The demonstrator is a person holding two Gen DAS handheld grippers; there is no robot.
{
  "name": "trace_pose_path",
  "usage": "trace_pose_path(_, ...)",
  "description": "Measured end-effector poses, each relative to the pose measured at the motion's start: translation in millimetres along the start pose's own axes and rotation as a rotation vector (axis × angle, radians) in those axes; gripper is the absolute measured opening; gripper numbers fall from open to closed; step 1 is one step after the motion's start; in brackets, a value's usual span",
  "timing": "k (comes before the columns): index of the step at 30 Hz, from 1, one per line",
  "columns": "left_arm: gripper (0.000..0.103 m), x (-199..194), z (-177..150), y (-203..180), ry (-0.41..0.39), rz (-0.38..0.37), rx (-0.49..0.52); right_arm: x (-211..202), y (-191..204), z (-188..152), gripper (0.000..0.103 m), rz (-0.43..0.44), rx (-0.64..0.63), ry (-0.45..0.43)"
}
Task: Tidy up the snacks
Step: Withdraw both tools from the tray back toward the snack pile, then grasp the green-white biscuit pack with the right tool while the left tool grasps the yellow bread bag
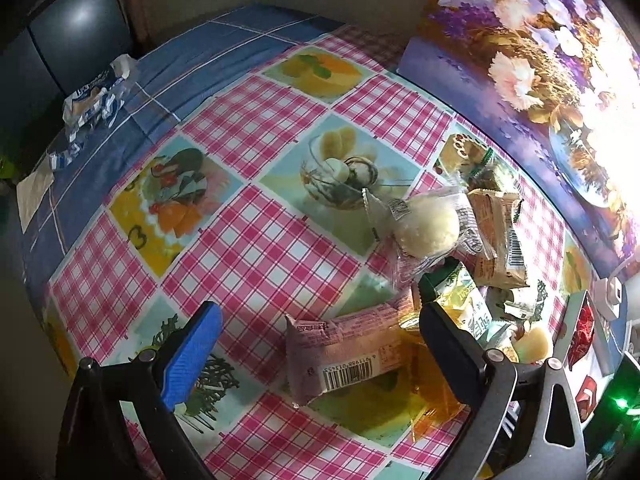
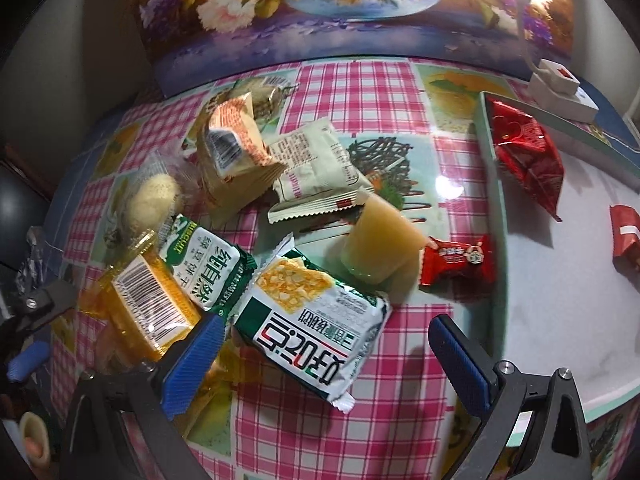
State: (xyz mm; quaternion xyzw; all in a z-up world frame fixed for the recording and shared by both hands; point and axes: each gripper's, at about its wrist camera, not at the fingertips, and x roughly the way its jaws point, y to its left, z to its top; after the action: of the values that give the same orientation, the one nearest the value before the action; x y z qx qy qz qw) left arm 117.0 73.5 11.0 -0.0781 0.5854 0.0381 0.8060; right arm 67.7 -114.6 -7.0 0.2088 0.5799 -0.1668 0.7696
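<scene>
My left gripper (image 1: 320, 340) is open, and a pink snack packet (image 1: 344, 354) lies on the checked tablecloth between its fingers, untouched. Beyond it sit a round pale cake in clear wrap (image 1: 426, 224), tan packets (image 1: 496, 236) and a green-white biscuit pack (image 1: 468, 300). My right gripper (image 2: 328, 352) is open over a green-white cracker packet (image 2: 308, 328), which lies between its fingers. Around that lie an orange-wrapped snack (image 2: 150, 304), a second green-white pack (image 2: 208, 268), a yellow jelly cup (image 2: 380, 240), a cream packet (image 2: 316, 168) and a small red candy (image 2: 456, 260).
A white tray (image 2: 560, 280) at the right holds a red packet (image 2: 528, 148) and a red box (image 2: 626, 236). A floral panel (image 2: 340, 20) stands upright at the table's back. A white charger box (image 2: 560, 88) sits by the tray. Torn wrappers (image 1: 96, 100) lie on the blue cloth far left.
</scene>
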Motion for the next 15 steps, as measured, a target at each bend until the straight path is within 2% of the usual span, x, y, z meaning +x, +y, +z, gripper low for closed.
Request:
trace_pose_path(6,0.099,-1,0,-3,-0.006,0.01,0.013,10,11,0,0.103,-0.029,-0.028,-0.007)
trace_pose_path(15,0.099,-8,-2,-15,-0.016,-0.012,0.038,13,3,-1,0.103,-0.016,-0.015,-0.01)
